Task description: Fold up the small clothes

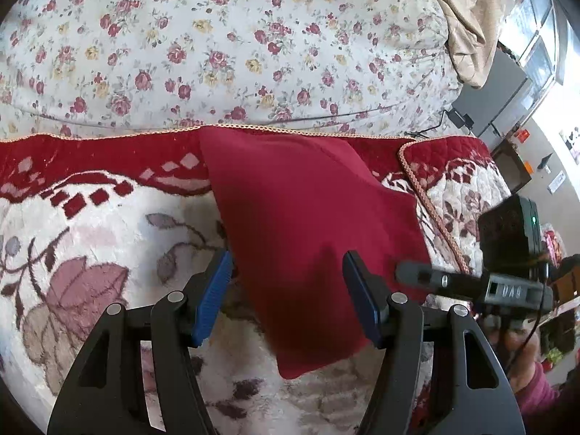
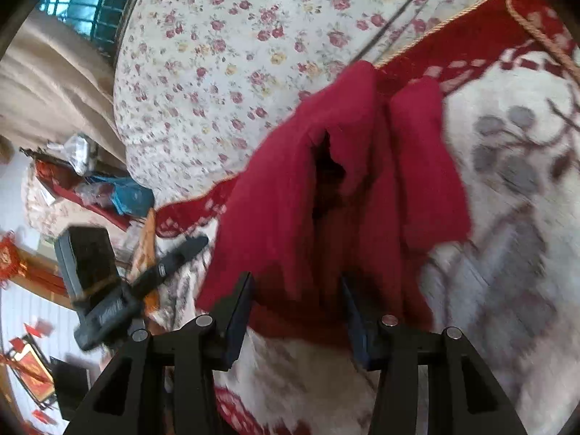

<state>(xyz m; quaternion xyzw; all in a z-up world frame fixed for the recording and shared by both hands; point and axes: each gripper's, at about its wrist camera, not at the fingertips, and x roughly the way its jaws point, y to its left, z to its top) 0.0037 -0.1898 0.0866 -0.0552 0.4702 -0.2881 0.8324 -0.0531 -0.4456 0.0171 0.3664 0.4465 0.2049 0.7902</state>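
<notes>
A small dark red garment [image 1: 308, 224] lies on a plush white-and-red floral blanket [image 1: 90, 246]. In the left wrist view it looks like a flat folded panel. My left gripper [image 1: 286, 275] is open, its blue pads either side of the garment's near part, not closed on it. In the right wrist view the garment [image 2: 326, 188] is bunched into folds with a dark opening in the middle. My right gripper [image 2: 297, 301] is open over its near edge. The right gripper also shows in the left wrist view [image 1: 471, 282], at the garment's right side.
A quilt with small roses [image 1: 235, 43] lies beyond the blanket, crossed by a thin dark cable [image 1: 344, 114]. A beige curtain [image 1: 467, 18] hangs at the far right. A cluttered shelf and red decorations [image 2: 43, 253] stand off the bed's side.
</notes>
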